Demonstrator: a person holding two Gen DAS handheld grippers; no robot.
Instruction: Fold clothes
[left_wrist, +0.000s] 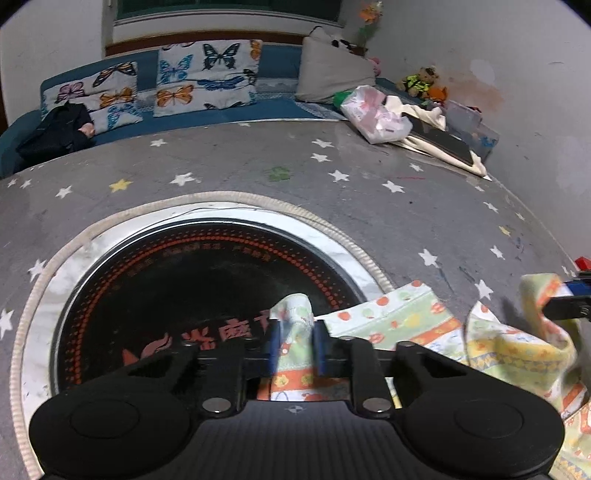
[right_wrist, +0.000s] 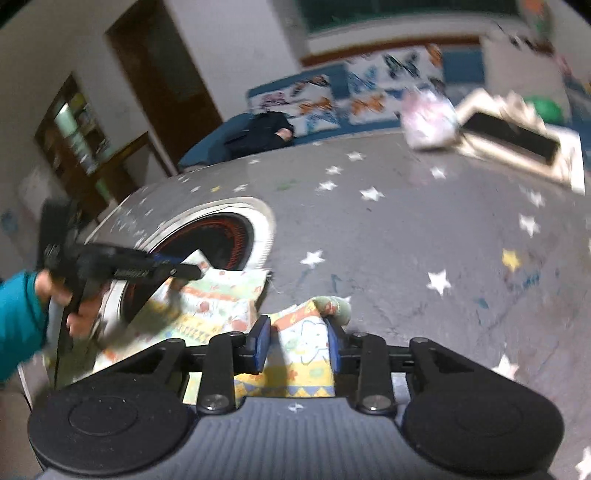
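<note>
A small cloth (left_wrist: 402, 321) printed with orange and green fruit on yellow and white lies crumpled on the grey star-patterned table (left_wrist: 332, 206). My left gripper (left_wrist: 297, 336) is shut on a raised fold of it, at the rim of the round black hotplate (left_wrist: 192, 295). In the right wrist view the left gripper (right_wrist: 184, 271) pinches the cloth's far-left part, held by a hand in a teal sleeve. My right gripper (right_wrist: 297, 338) stands open over the cloth (right_wrist: 303, 347), which lies between its blue pads with a bunched corner just beyond. At the left wrist view's right edge the right gripper (left_wrist: 565, 299) meets lifted cloth.
The hotplate (right_wrist: 221, 240) has a white ring and corded border. A pink-white bag (left_wrist: 373, 110), a dark flat slab on cream fabric (left_wrist: 443, 144) and a clear box sit at the table's far right. Behind are a blue sofa with butterfly cushions (left_wrist: 207, 74), plush toys and a wall.
</note>
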